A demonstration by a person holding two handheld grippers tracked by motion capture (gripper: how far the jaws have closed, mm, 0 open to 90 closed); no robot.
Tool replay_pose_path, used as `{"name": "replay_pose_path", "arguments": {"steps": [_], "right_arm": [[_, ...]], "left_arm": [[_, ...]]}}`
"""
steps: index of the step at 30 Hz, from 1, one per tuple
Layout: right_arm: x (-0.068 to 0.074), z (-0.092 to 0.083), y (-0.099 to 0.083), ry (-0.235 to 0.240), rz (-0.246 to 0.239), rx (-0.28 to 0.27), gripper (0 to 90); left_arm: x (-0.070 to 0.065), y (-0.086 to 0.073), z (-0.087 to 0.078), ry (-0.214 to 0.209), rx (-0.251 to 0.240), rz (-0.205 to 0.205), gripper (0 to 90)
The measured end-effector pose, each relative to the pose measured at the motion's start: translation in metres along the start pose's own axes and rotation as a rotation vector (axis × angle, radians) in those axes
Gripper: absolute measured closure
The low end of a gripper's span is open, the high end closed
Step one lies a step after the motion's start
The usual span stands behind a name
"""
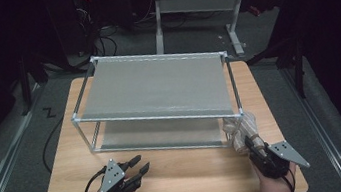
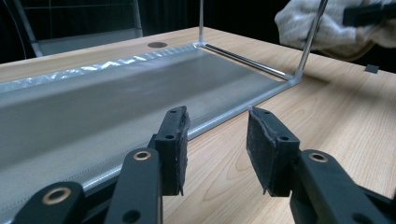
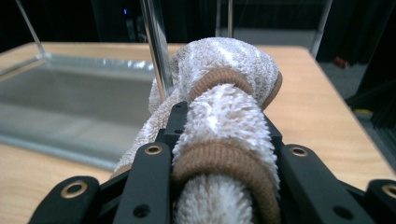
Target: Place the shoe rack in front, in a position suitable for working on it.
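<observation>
A rolled white towel with brown bands [image 1: 241,127] is held at the near right corner of a metal two-shelf rack [image 1: 152,86]. My right gripper [image 1: 255,145] is shut on it. In the right gripper view the towel [image 3: 224,65] bulges out between the jaws of the right gripper [image 3: 223,122], just right of the rack's corner post [image 3: 156,51]. My left gripper [image 1: 142,162] hovers low over the wooden table [image 1: 189,174] in front of the rack. The left gripper [image 2: 217,121] is open and empty, pointing at the lower shelf [image 2: 93,107]. The left gripper view also shows the towel [image 2: 308,23] at top right.
The rack takes up the middle and back of the table, with thin posts at its corners and a grey top shelf above the lower one [image 1: 158,134]. Bare wood lies between the two hands. Beyond the table are dark floor, cables and another desk's legs [image 1: 234,26].
</observation>
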State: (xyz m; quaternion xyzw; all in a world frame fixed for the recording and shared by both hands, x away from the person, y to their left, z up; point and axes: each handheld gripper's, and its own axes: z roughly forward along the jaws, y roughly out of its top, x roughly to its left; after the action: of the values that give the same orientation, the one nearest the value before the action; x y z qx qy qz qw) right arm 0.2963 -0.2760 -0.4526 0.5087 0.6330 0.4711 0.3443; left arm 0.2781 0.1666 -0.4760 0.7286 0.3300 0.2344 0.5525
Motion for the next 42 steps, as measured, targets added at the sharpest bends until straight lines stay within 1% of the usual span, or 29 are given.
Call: {"name": "replay_pose_path", "arguments": {"steps": [2,7,10,11,12,14,18,22,24,26,29,32,34,35,36,37,40,42], "right_arm": [[0.0,0.004,-0.004,0.003,0.003,0.028,67.4],[-0.001,0.013,-0.015,-0.018,0.005,0.107,67.4],[0.0,0.017,-0.02,-0.012,-0.001,0.144,67.4],[0.0,0.019,-0.022,-0.016,-0.003,0.16,67.4],[0.0,0.021,-0.023,-0.015,0.004,0.173,67.3],[-0.001,0.023,-0.025,-0.015,0.006,0.199,67.2],[-0.001,0.025,-0.027,-0.015,0.006,0.221,67.2],[-0.002,0.026,-0.027,-0.013,0.002,0.227,67.1],[-0.002,0.025,-0.027,-0.008,0.009,0.226,67.1],[0.0,0.023,-0.024,0.0,0.004,0.206,67.2],[0.006,0.015,-0.016,0.008,-0.007,0.151,67.0],[0.012,0.004,-0.002,0.006,-0.017,0.069,67.0],[0.014,-0.003,0.006,0.016,-0.014,0.022,67.0],[0.015,-0.007,0.009,0.016,-0.017,0.003,67.0],[0.016,-0.012,0.015,0.019,-0.013,-0.03,67.0],[0.016,-0.016,0.019,0.017,-0.006,-0.052,67.0],[0.017,-0.025,0.028,0.023,-0.004,-0.104,67.0],[0.016,-0.028,0.032,0.02,0.004,-0.124,67.0]], "left_arm": [[0.0,0.0,-0.001,0.003,-0.005,-0.002,58.3],[0.001,0.002,-0.004,0.009,-0.022,-0.004,58.1],[0.002,0.002,-0.005,0.012,-0.024,-0.006,58.0],[0.003,0.001,-0.005,0.012,-0.02,-0.005,58.0],[0.003,0.001,-0.004,0.011,-0.023,-0.009,58.0],[0.003,0.001,-0.004,0.01,-0.021,-0.004,57.8],[0.004,0.002,-0.006,0.013,-0.027,-0.005,57.7],[0.005,0.005,-0.007,0.014,-0.027,-0.006,57.6],[0.007,0.007,-0.009,0.019,-0.033,-0.007,57.3],[0.009,0.008,-0.011,0.025,-0.041,-0.015,57.2],[0.01,0.007,-0.012,0.028,-0.036,-0.019,57.2],[0.01,0.007,-0.012,0.028,-0.038,-0.021,57.2],[0.01,0.008,-0.012,0.025,-0.035,-0.013,57.3],[0.01,0.008,-0.012,0.024,-0.038,-0.015,57.2],[0.01,0.008,-0.012,0.024,-0.039,-0.014,57.2],[0.01,0.008,-0.012,0.023,-0.04,-0.015,57.3],[0.01,0.009,-0.013,0.025,-0.044,-0.016,57.2],[0.01,0.009,-0.013,0.024,-0.044,-0.017,57.4]]}}
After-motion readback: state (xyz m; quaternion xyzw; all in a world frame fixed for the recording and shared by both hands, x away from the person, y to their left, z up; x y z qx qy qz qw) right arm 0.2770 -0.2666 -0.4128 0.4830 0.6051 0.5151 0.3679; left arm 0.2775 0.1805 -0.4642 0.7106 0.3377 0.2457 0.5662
